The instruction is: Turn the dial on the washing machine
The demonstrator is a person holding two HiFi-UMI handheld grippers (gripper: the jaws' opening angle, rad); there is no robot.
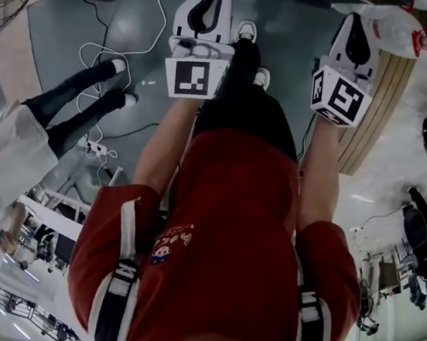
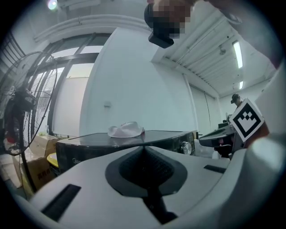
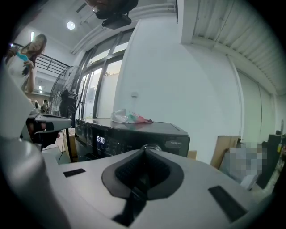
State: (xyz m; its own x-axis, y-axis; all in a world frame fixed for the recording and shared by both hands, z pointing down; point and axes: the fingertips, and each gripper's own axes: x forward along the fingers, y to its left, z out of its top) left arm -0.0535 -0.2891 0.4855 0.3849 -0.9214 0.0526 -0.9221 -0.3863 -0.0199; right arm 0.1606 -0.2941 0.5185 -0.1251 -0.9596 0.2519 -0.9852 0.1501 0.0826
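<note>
A workshop-like hall, with standing fan (image 2: 24,100), floor cables (image 1: 109,47) and cardboard boxes (image 2: 35,169)

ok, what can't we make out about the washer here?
- Silver round dial: right gripper view, mostly hidden behind the right gripper.
- Its setting: left gripper view, too small.
- Black washing machine, lower front: both gripper views, hidden by gripper bodies.
- Machine: outside head view.

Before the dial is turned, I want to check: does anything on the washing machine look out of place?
A crumpled white bundle lies loose, as if left behind, on the flat top of the washing machine. I cannot tell whether it is cloth or plastic. The dial itself looks unobstructed.
</note>
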